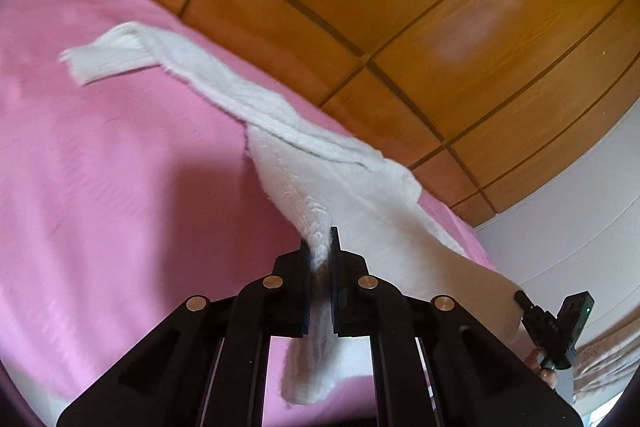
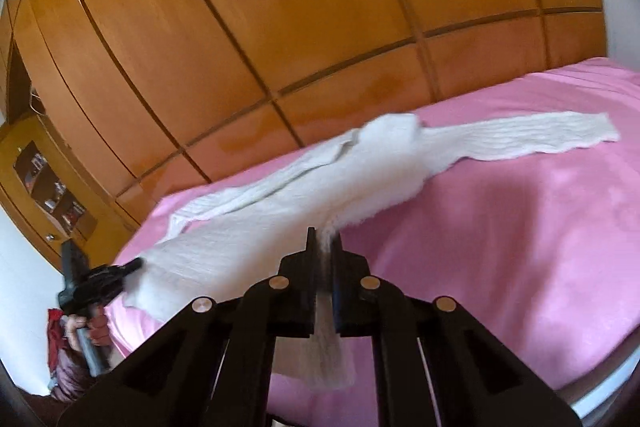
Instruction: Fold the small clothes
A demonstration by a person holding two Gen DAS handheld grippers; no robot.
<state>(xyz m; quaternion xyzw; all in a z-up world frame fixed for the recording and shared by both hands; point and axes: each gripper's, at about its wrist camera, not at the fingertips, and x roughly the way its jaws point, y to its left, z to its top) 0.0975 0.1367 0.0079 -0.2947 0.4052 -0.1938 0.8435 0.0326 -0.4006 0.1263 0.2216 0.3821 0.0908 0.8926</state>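
I held a white sweater (image 1: 320, 183) over the pink bed (image 1: 120, 187). It was small, soft and fuzzy, with knitted ribs on its long sleeves. Part of it hung in the air between my two hands and part lay on the bed.

In my left view, my left gripper (image 1: 320, 259) had its black fingers (image 1: 305, 267) clamped tight on a fuzzy edge of the sweater. A bit of cloth hung down below them at 6 o'clock. One sleeve (image 1: 120, 55) stretched away toward 10 o'clock and lay flat on the pink sheet. My right gripper (image 1: 524, 299) showed at 4 o'clock, pinching the far edge of the sweater.

In my right view, my right gripper (image 2: 325, 251) had its fingers (image 2: 310, 259) pressed together on the sweater (image 2: 280, 211) too. A flap of white cloth hung under them. The other sleeve (image 2: 540, 135) reached out toward 2 o'clock and lay on the bed (image 2: 500, 247). My left gripper (image 2: 132, 265) was at 8 o'clock, gripping the sweater's edge.

Behind the bed stood a shiny brown wooden wardrobe (image 2: 280, 27) with dark lines between its panels. At 9 o'clock a little wooden cabinet (image 2: 44, 187) had a glass door with small blurry things inside.
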